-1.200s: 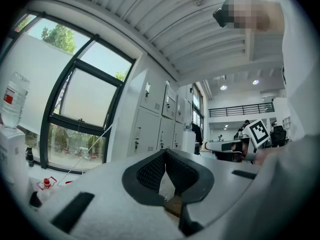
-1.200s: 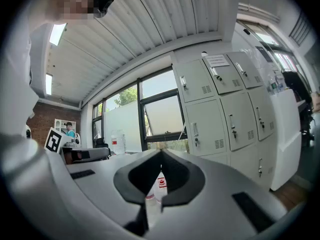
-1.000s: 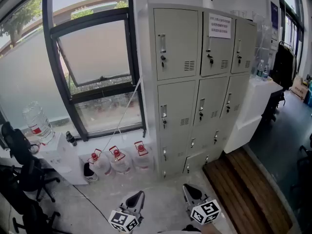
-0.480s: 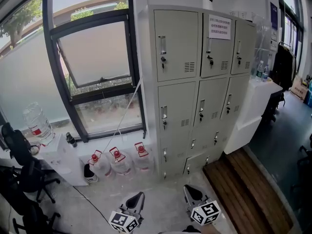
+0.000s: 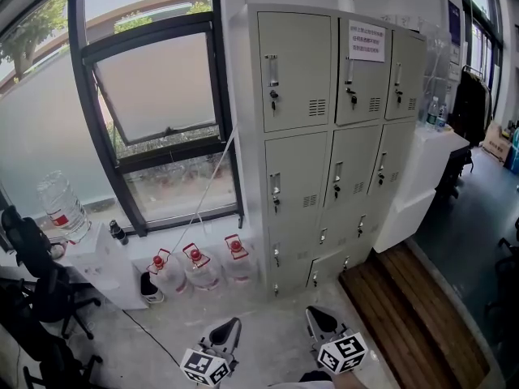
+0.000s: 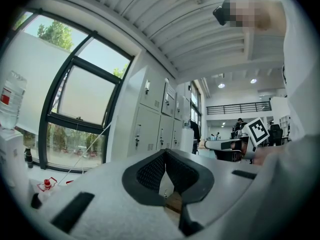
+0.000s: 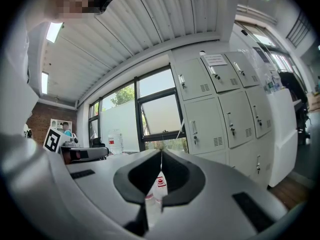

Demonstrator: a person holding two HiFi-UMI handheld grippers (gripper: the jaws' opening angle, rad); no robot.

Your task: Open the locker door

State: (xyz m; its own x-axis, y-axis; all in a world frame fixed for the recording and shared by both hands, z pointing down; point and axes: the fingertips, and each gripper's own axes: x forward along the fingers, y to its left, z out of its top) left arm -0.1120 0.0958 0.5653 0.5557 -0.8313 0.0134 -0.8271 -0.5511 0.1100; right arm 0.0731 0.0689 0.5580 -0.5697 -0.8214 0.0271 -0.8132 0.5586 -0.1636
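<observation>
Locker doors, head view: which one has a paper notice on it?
The middle door of the top row. A white printed sheet is stuck on its upper part; the other doors in view carry no paper.

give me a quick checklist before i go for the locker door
1. Locker doors all closed: ok.
2. Left claw empty: ok, shut on nothing.
3. Right claw open for a handle: not ok, shut.
4. Claws up at the doors: not ok, both well short of them.
5. Water jugs out of the path: ok, off to the left of the doors.
6. Which door is meant: cannot tell.
</observation>
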